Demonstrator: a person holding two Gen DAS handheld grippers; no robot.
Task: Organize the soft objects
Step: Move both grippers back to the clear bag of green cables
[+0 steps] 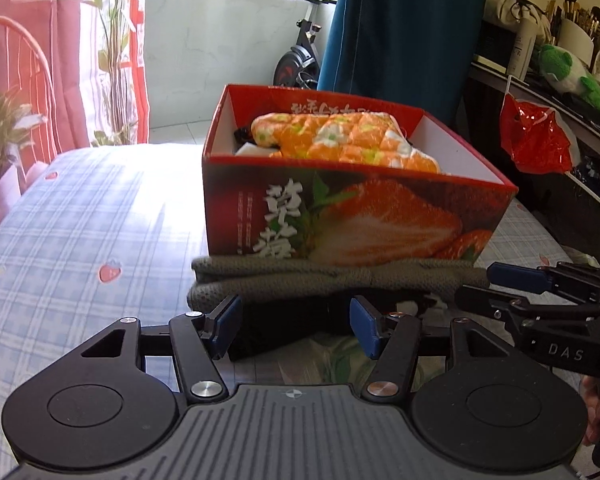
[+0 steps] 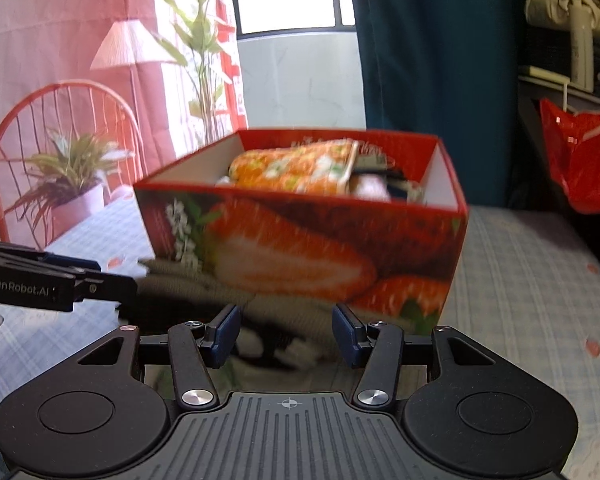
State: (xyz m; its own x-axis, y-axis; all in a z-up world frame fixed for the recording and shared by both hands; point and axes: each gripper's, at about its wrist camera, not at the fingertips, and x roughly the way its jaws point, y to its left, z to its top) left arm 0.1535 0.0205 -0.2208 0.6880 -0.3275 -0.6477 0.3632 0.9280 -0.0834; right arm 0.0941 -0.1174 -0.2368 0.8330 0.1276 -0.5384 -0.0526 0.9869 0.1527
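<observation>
Red strawberry-print box (image 1: 360, 216) on checked bedcover (image 1: 80, 208), open-topped, orange quilted cloth (image 1: 340, 140) already inside with a few smaller soft items beneath, too hidden to name. Grey knitted cloth (image 1: 320, 276) folded, lying against near wall of box, touching it; long axis left to right, parallel to that wall. Dark fabric and a pale green printed piece just nearer, partly hidden by tongs.

Left gripper (image 1: 294, 326): released, blue pads apart, nothing pinched; grey cloth straight ahead and just beyond the tips, toward its left half. Right gripper (image 2: 286, 334): also released, pads apart and empty, facing the right half of same cloth, box corner just beyond. In left view, right gripper entering from right edge, level with the cloth's right end; in right view, left gripper entering from left, beside the cloth's left end.

Both tools tilted downward, side by side, aimed far-ward at the box. Neither clearly nearer; each near its own end. Probable next step: pinch both ends of grey cloth, lift over near wall into box. Risk: fold slumping open between the two grips, or snagging on rim.
</observation>
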